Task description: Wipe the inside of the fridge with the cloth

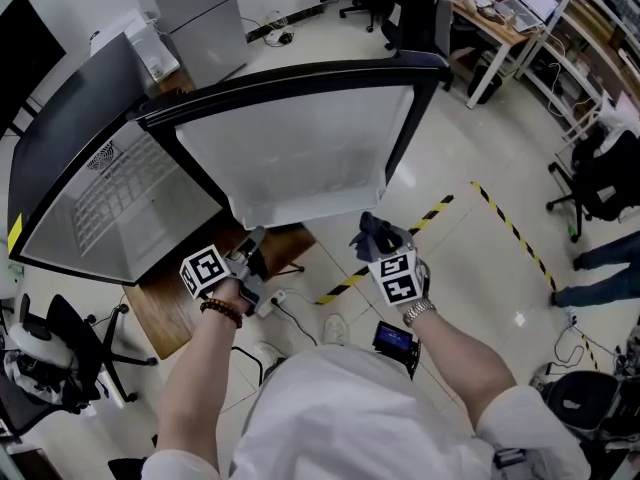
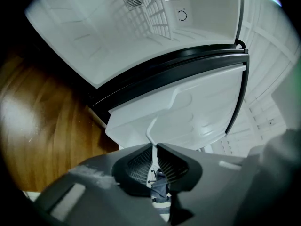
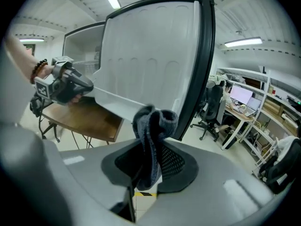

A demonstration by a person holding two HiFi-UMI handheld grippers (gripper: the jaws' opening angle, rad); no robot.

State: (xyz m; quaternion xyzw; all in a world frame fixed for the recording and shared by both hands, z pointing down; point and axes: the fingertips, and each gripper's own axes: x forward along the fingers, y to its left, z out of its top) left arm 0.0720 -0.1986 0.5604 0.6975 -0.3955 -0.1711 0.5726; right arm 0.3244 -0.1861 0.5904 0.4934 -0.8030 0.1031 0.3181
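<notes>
Pale office floor crossed by black-and-yellow tape [image 1: 440, 208] fills the head view, with desks and chairs along its far edge. The fridge [image 1: 100, 193] stands on a wooden table [image 1: 165, 313], and its door [image 1: 300, 158] is swung wide, so both white inner faces are turned towards the person. The left gripper [image 1: 250, 253] sits at the door's lower corner. The right gripper [image 1: 385, 250] hangs just below the door's bottom edge, with the cloth [image 1: 372, 230] bunched at its tip and apart from the door.

In the left gripper view the jaws are nearly together, clamped on a thin white lip [image 2: 151, 135] at the foot of the door. Above it the fridge shows bare white walls and a wire rack [image 2: 150, 8], with no stain that I can make out.

In the right gripper view the jaws are clenched on the cloth [image 3: 153, 126]. It is dark grey-blue and soft, crumpled into a thick fold that stands above the pads, and its lower end hangs down between them. It is near the door's bottom shelf but does not touch it. The left gripper [image 3: 82, 86] shows at the door's corner.

As I judge it, the door is opened and steadied and the cloth is in hand, but wiping has not begun. The whole inside is left to do.
</notes>
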